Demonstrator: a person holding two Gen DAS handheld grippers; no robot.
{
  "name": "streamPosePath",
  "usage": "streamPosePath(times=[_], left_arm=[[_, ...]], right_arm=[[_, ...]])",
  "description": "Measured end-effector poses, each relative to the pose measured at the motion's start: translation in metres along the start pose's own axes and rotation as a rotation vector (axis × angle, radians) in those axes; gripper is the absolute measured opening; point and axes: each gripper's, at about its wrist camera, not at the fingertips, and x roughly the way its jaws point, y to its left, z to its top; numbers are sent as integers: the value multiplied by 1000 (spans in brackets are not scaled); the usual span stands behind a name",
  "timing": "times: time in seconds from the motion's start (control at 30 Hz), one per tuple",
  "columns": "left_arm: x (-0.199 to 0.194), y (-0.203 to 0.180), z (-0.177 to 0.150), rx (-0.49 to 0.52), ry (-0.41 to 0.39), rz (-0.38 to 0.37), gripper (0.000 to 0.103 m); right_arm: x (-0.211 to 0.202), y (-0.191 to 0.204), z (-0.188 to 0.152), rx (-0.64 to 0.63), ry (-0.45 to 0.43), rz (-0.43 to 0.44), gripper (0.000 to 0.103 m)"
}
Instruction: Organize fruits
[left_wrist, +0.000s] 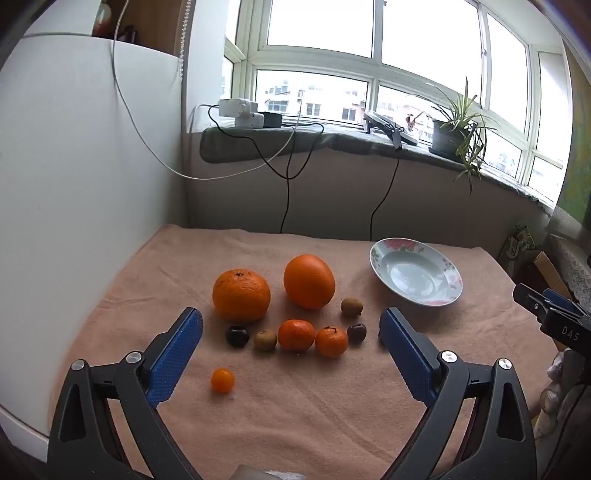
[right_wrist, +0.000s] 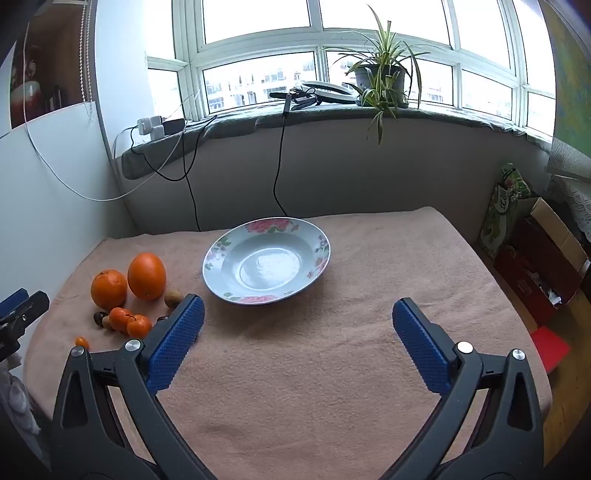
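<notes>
Both grippers, left gripper (left_wrist: 291, 328) and right gripper (right_wrist: 298, 317), gape wide, holding nothing; fruits (left_wrist: 295, 334) cluster at ten o'clock from the plate (right_wrist: 221, 251).

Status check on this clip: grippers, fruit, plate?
Left gripper and right gripper open, empty. Fruits loose on towel; plate empty. Nothing in the way.
</notes>
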Motion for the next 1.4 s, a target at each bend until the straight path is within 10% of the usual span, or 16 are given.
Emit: streamPosePath(times=[1.4], left_arm=[[-1, 3, 0, -17, -5, -1, 97]], right_arm=[[3, 5, -2, -19, 21, -1, 103]])
